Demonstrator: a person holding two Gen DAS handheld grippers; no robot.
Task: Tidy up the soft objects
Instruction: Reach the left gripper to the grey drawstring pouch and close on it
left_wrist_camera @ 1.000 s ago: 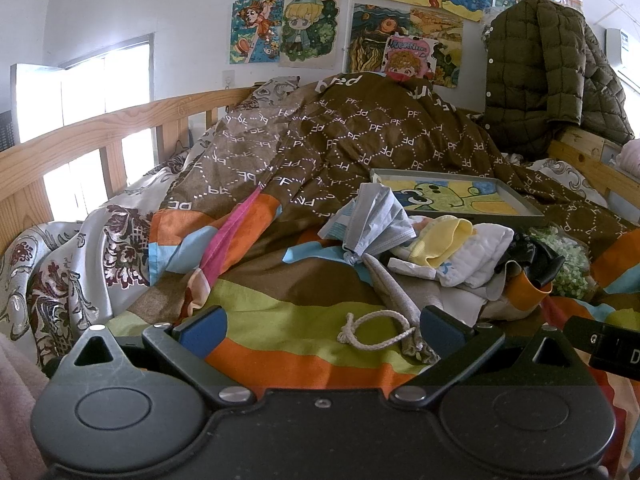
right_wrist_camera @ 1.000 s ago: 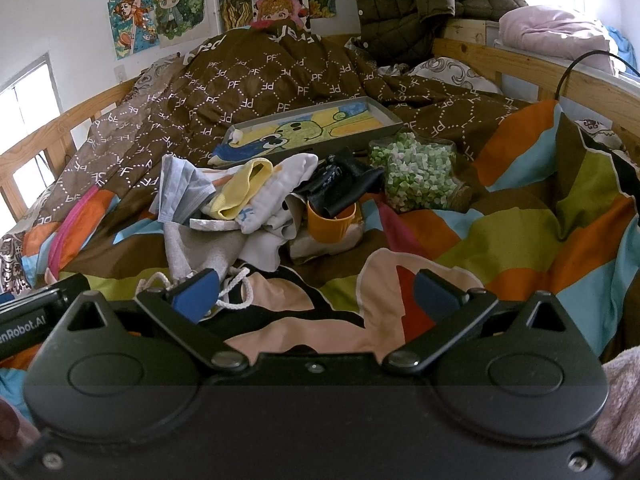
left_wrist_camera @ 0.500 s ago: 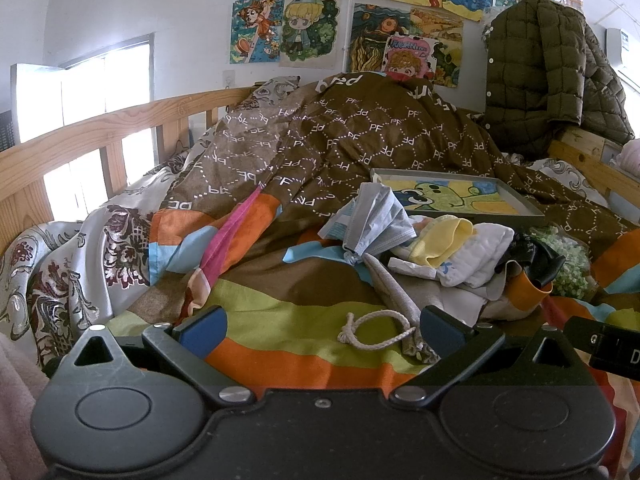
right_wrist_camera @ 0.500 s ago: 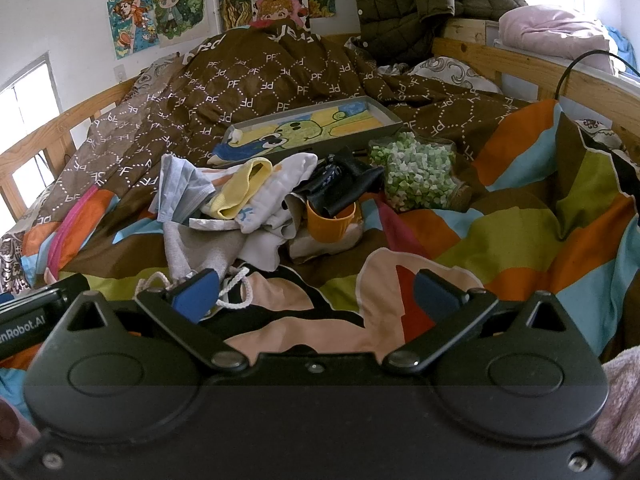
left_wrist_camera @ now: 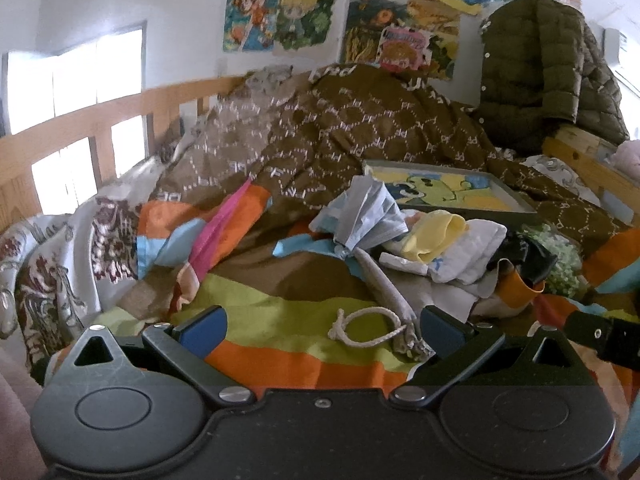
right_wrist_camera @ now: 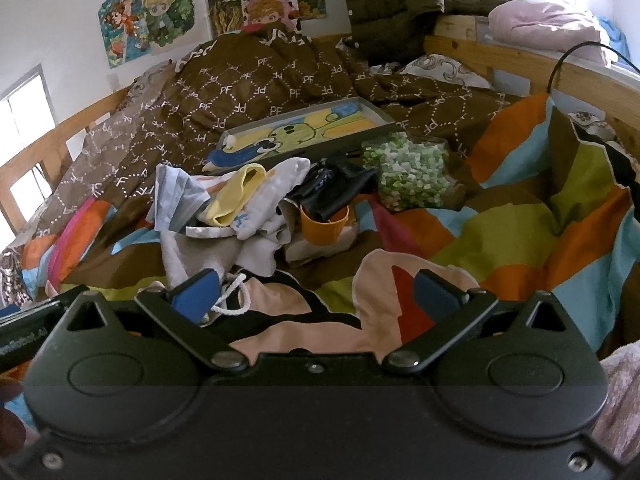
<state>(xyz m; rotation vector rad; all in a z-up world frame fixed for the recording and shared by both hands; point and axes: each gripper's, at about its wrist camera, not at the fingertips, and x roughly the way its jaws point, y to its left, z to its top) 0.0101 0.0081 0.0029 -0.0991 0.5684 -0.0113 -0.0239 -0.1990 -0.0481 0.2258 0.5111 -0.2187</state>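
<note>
A heap of small soft things lies mid-bed on a striped quilt [left_wrist_camera: 256, 312]: a pale blue cloth [left_wrist_camera: 364, 216], a yellow cloth [left_wrist_camera: 436, 236], a white cloth [left_wrist_camera: 468, 252], a grey drawstring bag [left_wrist_camera: 384, 284] with a white cord loop [left_wrist_camera: 368, 326], and a black cloth [right_wrist_camera: 340, 192] stuffed in an orange cup [right_wrist_camera: 324, 226]. My left gripper [left_wrist_camera: 320, 324] is open and empty, just short of the cord loop. My right gripper [right_wrist_camera: 316, 292] is open and empty, low over the quilt in front of the heap.
A framed cartoon picture [right_wrist_camera: 304, 132] lies behind the heap on a brown quilt [right_wrist_camera: 248, 88]. A clear bag of green and white bits [right_wrist_camera: 408, 172] sits right of the cup. Wooden bed rails [left_wrist_camera: 92, 120] run on the left. A dark green jacket [left_wrist_camera: 540, 72] hangs at the back right.
Both views have shifted slightly: the left gripper has eased a little forward and the right view has tilted. Nothing was taken hold of or moved on the bed.
</note>
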